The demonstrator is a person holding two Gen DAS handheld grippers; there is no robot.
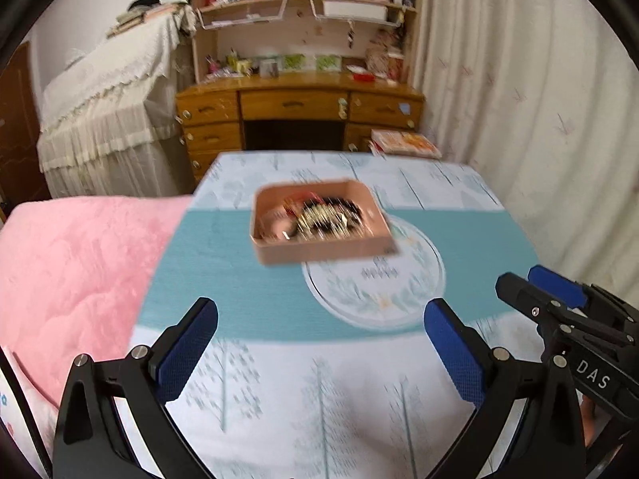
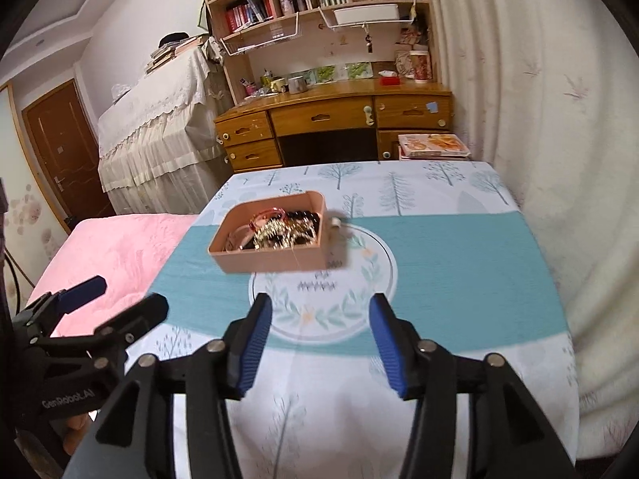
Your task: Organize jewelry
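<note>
Both of my hand-held grippers hang over the near part of the desk (image 2: 459,247), its cloth printed with pale trees and a teal band. My left hand-held gripper (image 1: 319,343) stands wide, blue pads far apart, nothing between them. My right hand-held gripper (image 2: 319,343) has its jaws parted too, somewhat less wide, and nothing sits between its pads either.

Straight ahead of both, well beyond the fingertips, sits the pink box (image 2: 271,257), an open shallow tray on the teal band, touching the far edge of the round printed circle (image 2: 383,279). Inside it lies the jewelry (image 2: 279,231): a tangle of gold-coloured chains, dark beads and a pink-red loop. In the left wrist view the same box (image 1: 319,249) and its jewelry (image 1: 327,219) are blurred, so I cannot tell single pieces apart. A small pale thing (image 2: 335,222) lies just beside the box's right wall; I cannot tell what it is.

To the left of my left hand-held gripper, a pink blanket (image 1: 72,263) borders the desk.
</note>
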